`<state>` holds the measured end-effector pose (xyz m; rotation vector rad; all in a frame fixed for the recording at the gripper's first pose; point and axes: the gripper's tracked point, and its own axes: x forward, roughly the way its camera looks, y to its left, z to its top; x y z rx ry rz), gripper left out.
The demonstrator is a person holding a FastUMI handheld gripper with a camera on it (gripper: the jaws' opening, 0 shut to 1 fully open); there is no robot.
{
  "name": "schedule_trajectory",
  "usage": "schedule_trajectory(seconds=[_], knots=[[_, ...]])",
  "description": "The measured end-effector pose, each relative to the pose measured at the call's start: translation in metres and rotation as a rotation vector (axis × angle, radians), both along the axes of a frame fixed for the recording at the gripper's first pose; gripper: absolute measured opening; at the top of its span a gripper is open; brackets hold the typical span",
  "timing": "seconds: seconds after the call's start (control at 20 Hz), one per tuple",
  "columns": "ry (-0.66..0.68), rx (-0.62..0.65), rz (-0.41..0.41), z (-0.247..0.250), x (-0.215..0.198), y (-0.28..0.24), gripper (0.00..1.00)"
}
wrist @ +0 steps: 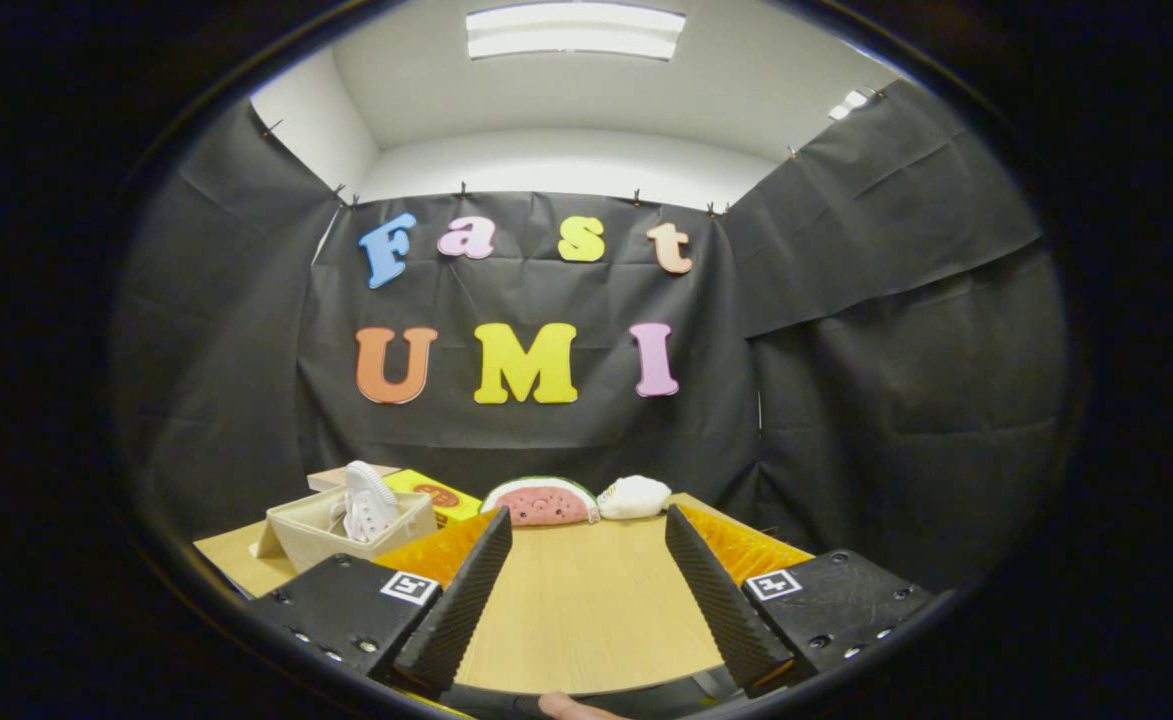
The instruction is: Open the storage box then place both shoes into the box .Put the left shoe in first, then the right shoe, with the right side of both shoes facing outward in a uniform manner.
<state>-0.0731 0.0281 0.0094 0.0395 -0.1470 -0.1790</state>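
Observation:
A beige storage box (298, 538) stands open on the wooden table (586, 600), to the left of my fingers and a little beyond them. A white shoe (368, 503) stands on edge inside it, sole side up, poking above the rim. My gripper (586, 545) is open, with only bare tabletop between its fingers (466, 590). It sits to the right of the box and apart from it. A second white shoe (634, 497) lies at the far edge of the table, beyond the right finger.
A watermelon-slice toy (541, 502) lies at the table's far edge, just left of the second shoe. A yellow box (434, 492) and a flat tan item (331, 476) sit behind the storage box. A fingertip (571, 708) shows below the gripper.

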Motion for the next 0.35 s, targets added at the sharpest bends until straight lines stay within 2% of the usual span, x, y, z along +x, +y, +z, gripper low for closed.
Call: schedule_trajectory(seconds=[0.35], knots=[[0.010,0.007,0.002,-0.0067,0.0025,-0.0066,0.95]])
